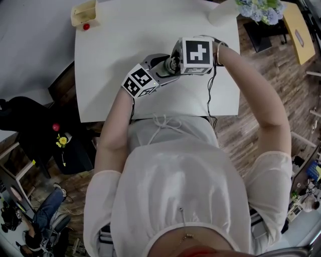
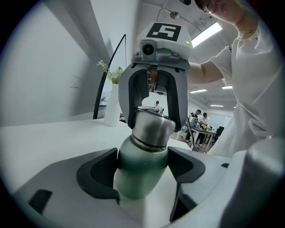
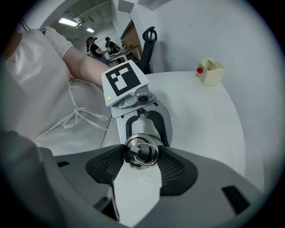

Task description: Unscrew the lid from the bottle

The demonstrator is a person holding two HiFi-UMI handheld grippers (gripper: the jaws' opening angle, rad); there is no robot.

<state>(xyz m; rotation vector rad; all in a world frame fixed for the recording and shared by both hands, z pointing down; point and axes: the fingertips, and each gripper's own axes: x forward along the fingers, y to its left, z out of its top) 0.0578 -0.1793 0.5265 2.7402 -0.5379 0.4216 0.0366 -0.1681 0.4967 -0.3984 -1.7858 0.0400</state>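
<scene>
A green metal bottle [image 2: 139,173] with a steel lid [image 2: 152,127] stands over the white table [image 1: 115,60]. My left gripper [image 2: 141,168] comes in from the side and is shut on the green body, its dark pads pressing both flanks. My right gripper [image 3: 141,153] points steeply down from above and is shut on the lid [image 3: 141,150], whose top ring faces the camera. In the head view both grippers meet at the bottle [image 1: 172,63], with the left gripper [image 1: 163,68] at left and the right gripper [image 1: 176,61] over it. The bottle's base is hidden.
A cream box [image 1: 84,14] with a small red ball stands at the table's far left corner. A white vase [image 2: 112,104] with flowers stands at the far right corner. The table's near edge runs against the person's body. A black chair stands at the left.
</scene>
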